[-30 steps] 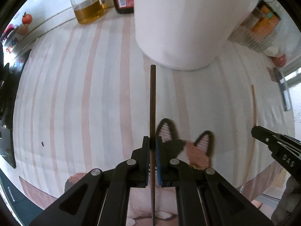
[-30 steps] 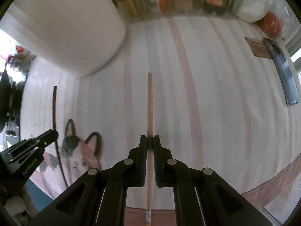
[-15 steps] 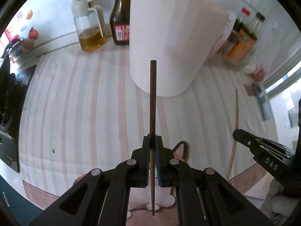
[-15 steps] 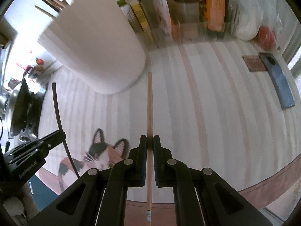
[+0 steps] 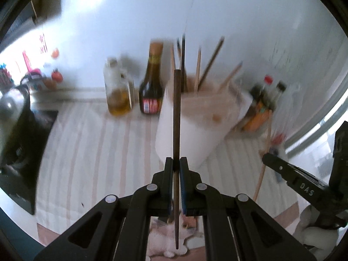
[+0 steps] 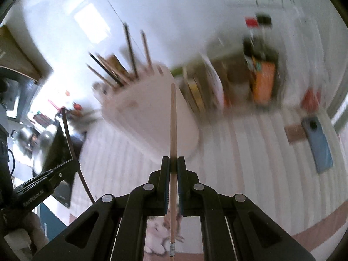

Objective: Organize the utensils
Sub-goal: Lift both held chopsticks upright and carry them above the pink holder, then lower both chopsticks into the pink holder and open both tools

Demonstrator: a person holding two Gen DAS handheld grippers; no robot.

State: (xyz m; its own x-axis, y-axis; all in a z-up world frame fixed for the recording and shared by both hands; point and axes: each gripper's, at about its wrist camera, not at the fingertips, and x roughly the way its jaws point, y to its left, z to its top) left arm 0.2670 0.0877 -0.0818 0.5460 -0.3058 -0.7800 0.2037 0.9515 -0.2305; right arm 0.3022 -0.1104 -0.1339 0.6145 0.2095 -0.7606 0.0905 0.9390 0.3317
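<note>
The dark chopstick (image 5: 176,117) is sitting clamped in the left gripper (image 5: 176,169), pointing up in front of the white holder (image 5: 195,126), where other sticks are already standing. The right gripper (image 6: 173,167) is gripping a pale chopstick (image 6: 173,130) the same way, just before the holder (image 6: 152,113). To do this well, each tip should be getting lifted above the holder's rim, then tilted over the opening before release, one at a time, keeping clear of the bottles (image 5: 151,87) behind the holder.
</note>
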